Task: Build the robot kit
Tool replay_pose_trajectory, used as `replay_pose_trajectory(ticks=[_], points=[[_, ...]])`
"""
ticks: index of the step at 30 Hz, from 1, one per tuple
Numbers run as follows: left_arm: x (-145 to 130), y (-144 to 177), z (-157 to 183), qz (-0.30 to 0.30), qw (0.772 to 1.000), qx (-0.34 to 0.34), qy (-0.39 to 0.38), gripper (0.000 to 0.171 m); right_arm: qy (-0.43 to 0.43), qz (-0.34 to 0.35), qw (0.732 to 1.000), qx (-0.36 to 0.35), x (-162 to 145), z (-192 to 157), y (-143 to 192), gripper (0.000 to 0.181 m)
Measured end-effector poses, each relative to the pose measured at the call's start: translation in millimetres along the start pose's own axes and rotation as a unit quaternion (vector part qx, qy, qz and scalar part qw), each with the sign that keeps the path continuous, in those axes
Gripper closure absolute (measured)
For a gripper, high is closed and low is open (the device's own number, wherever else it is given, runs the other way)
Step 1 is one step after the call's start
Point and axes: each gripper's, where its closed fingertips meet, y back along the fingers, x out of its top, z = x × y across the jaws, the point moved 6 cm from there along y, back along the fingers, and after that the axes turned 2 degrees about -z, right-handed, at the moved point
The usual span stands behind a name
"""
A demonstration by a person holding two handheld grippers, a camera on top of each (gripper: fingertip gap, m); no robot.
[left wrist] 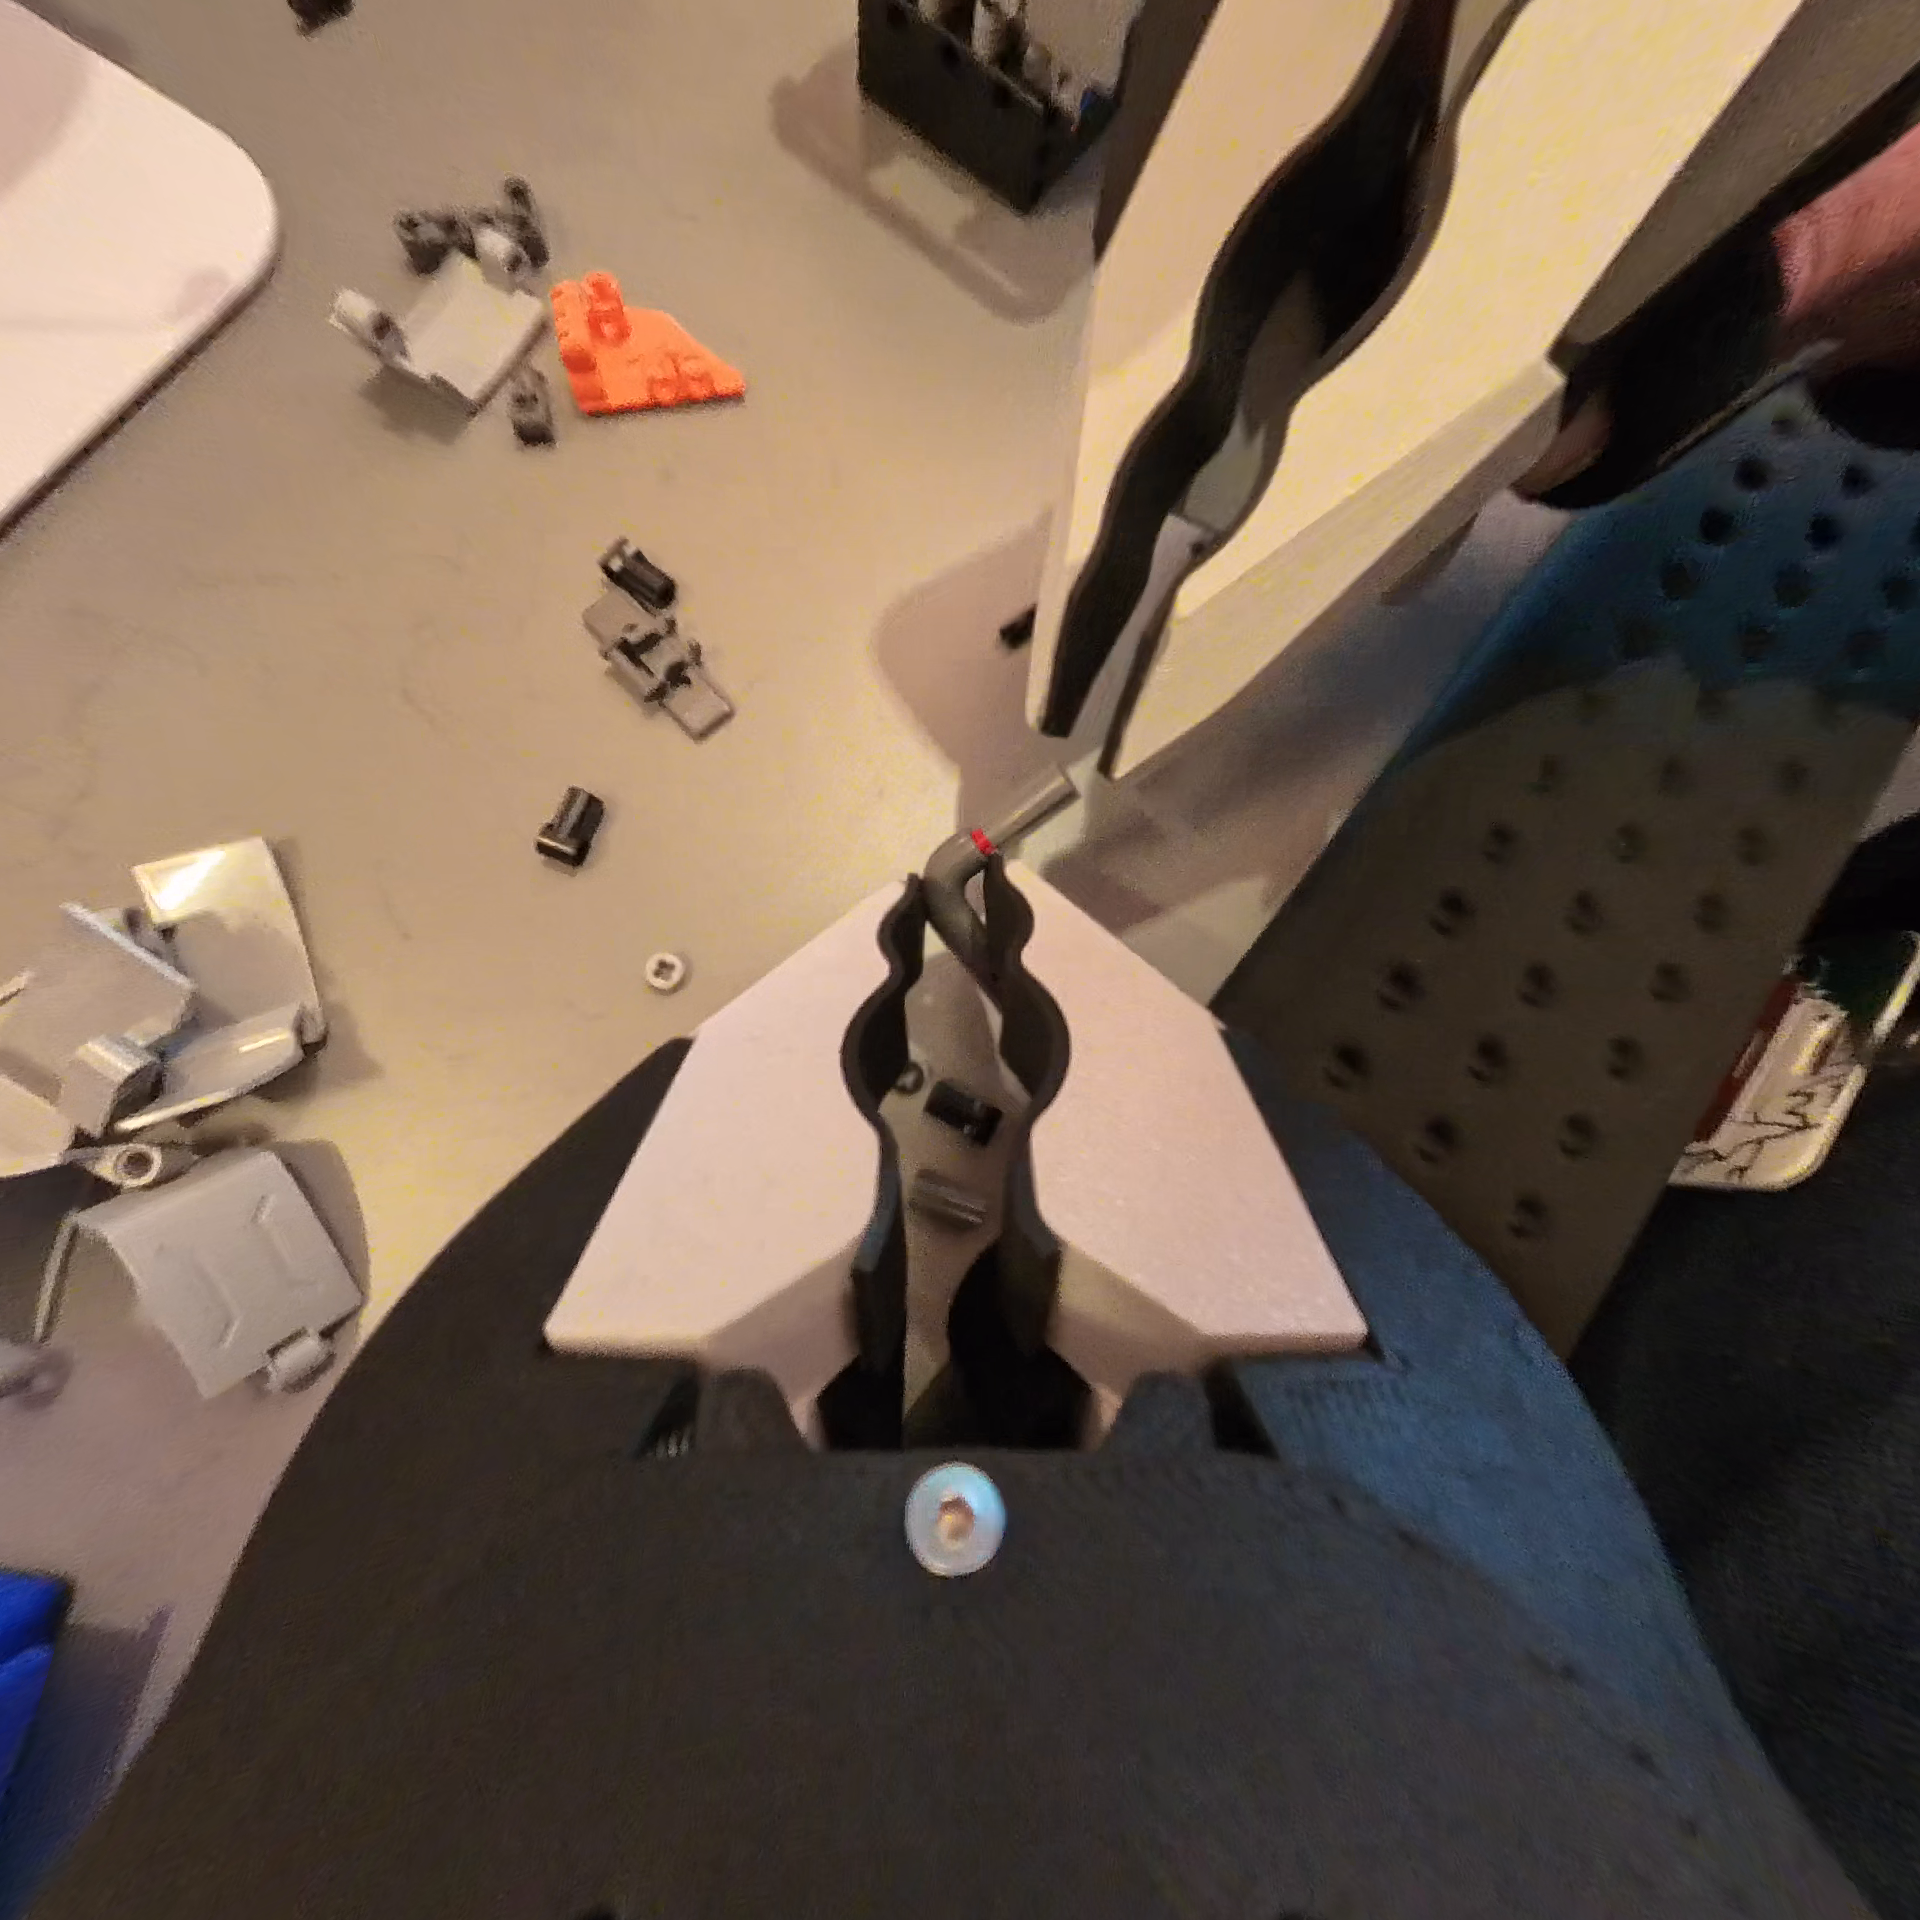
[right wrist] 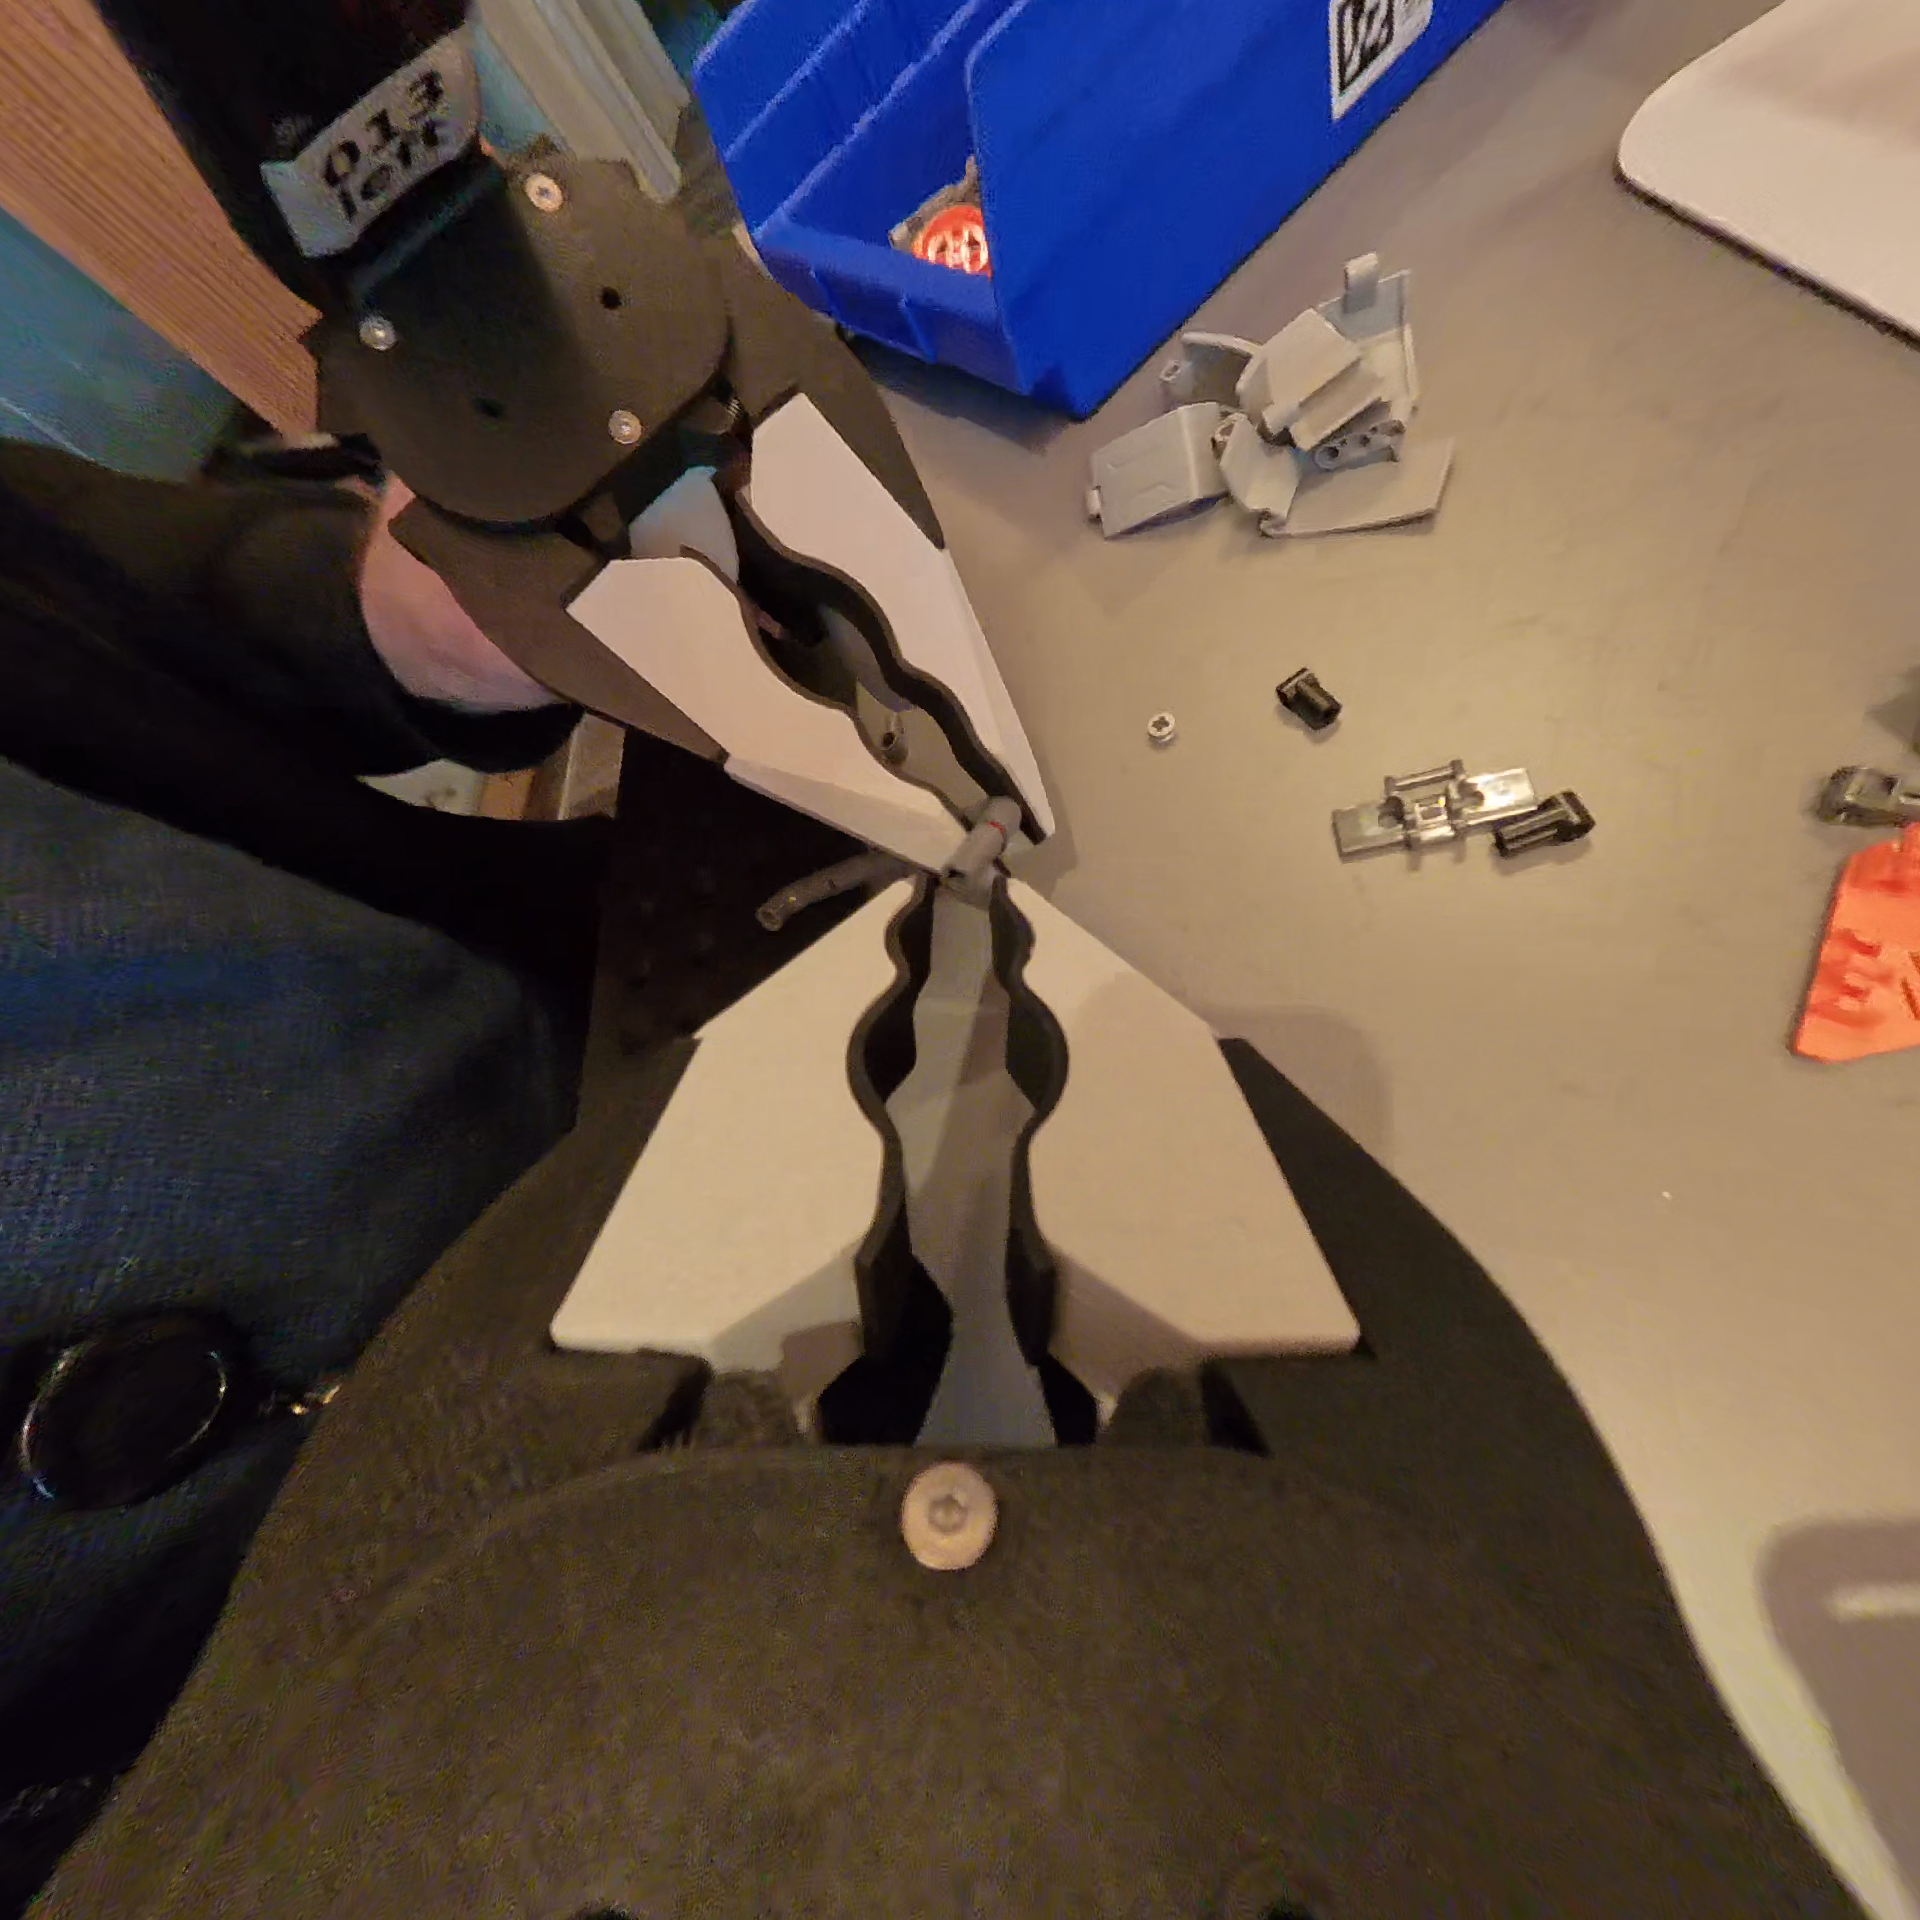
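1. The grey table (right wrist: 1455, 1195) carries everything, and it's a mess of loose brick parts, so we want to keep the work up in the air near the table's front edge, where nothing can get knocked.

2. The blue bin (right wrist: 1091, 187) sits at the back, seen from the right wrist view, with a red round part inside. It's well apart from the action, so no worries there.

3. A heap of grey panels (left wrist: 197, 1195) lies off to one side and an orange plate (left wrist: 634, 353) further back. Both are clear of the tongs.

4. Left tongs (left wrist: 951, 894): closed down on a thin dark grey hose (left wrist: 961, 914), which bends over just past the tips. The grip looks right out at the very tip, so we'd judge it could twist if we push sideways.

5. Right tongs (right wrist: 956, 883): pinched nearly together at the tips, right on the small grey connector (right wrist: 987, 831) with the red mark. We can't tell for sure whether they actually clamp it or only touch it.

6. The connector sits between the two sets of tips, at the hose's end, above the table edge.

7. How we'd do this well: keep both tools in line along the hose's axis, press straight, go slowly, and don't squeeze harder, since tiny parts ping away easily.
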Motion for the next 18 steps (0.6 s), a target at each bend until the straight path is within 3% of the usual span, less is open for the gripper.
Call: replay_pose_trajectory(ticks=[4,6,9,14,18], points=[[11.8,9.7,3.2,0.077,0.995,-0.057,-0.003,0.162,-0.041,0.061,0.995,0.06,5.9,-2.2,10.8,0.153],[20.2,17.0,9.2,0.121,0.986,-0.117,0.004,0.162,-0.036,0.089,0.991,0.089,8.7,-7.5,12.9,0.15],[28.6,22.9,12.5,0.154,0.977,-0.146,0.001,0.162,-0.036,0.107,0.988,0.109,10.0,-11.5,11.6,0.147],[35.4,28.1,16.2,0.16,0.978,-0.134,-0.027,0.163,-0.049,0.133,0.982,0.127,13.9,-15.5,17.4,0.145],[42.0,30.9,22.2,0.152,0.981,-0.091,-0.079,0.163,-0.093,0.166,0.964,0.184,15.6,-17.5,25.6,0.132]])
